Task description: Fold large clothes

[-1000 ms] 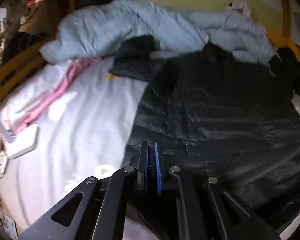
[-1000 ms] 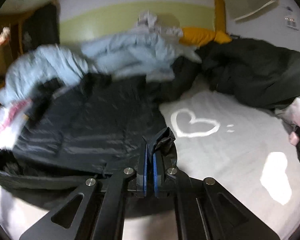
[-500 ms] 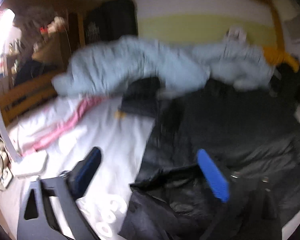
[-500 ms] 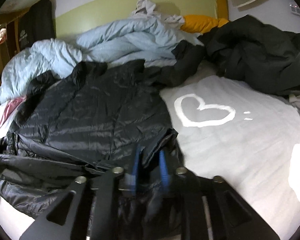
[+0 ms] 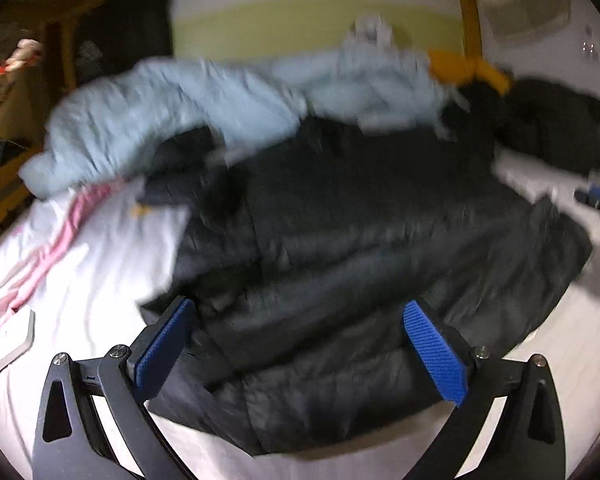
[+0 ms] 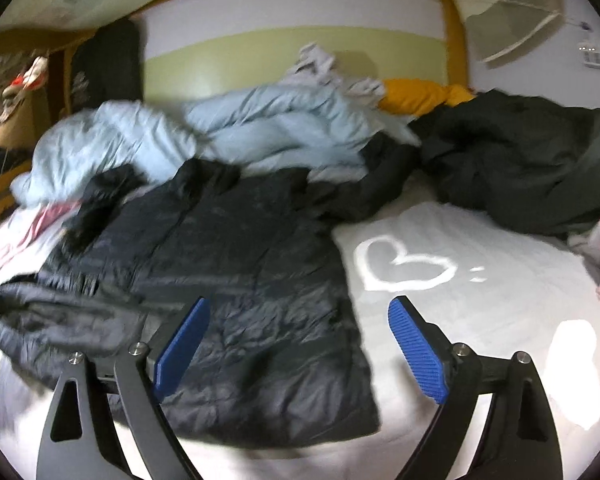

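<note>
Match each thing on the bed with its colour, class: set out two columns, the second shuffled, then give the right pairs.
Things:
1. puffer jacket
2. duvet
3. heart outline
4. cushion

Colours:
A. white
B. orange
C. black
D. pale blue

Pairs: 1-C, 2-D, 3-A, 4-B
</note>
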`<state>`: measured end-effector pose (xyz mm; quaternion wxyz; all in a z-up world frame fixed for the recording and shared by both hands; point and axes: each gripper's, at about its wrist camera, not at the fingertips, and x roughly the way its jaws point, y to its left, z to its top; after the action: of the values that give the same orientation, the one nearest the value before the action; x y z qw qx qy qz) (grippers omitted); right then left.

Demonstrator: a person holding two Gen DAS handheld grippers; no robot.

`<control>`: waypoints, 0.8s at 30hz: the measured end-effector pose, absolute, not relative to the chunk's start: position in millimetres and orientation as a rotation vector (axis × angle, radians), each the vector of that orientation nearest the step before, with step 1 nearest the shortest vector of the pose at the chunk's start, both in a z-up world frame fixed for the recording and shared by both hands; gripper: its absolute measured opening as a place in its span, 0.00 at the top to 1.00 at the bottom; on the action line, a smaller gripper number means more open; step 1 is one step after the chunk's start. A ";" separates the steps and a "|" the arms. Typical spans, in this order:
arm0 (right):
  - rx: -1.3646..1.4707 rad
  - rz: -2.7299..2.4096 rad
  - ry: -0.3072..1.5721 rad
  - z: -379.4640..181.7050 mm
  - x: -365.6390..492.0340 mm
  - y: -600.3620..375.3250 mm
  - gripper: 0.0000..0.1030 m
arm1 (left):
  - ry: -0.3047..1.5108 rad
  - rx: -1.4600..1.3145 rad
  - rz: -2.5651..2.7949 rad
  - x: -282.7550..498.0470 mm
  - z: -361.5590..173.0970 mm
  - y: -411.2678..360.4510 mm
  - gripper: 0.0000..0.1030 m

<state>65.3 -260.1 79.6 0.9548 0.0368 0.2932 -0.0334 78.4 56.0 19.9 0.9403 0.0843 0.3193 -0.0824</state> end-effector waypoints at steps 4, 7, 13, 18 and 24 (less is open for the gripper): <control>0.105 0.021 0.741 53.5 85.4 -251.9 0.10 | 0.718 0.219 -0.108 100.2 -5.9 50.8 0.00; 0.055 0.001 0.813 33.7 96.1 -244.5 0.10 | 0.724 0.220 -0.054 120.0 -21.6 50.5 0.00; -0.022 -0.083 0.820 15.9 114.4 -242.4 0.10 | 0.782 0.092 -0.024 147.5 -31.6 74.1 0.00; 0.034 -0.141 0.780 22.9 110.1 -257.9 0.10 | 0.691 0.057 -0.039 132.2 -18.7 79.5 0.00; 0.071 -0.134 0.633 55.7 84.5 -268.9 0.10 | 0.466 0.101 -0.019 94.2 19.4 76.0 0.00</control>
<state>84.5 -268.9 55.7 0.9474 0.0349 0.3111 -0.0658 94.2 76.0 19.4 0.9716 0.0501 0.2310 -0.0095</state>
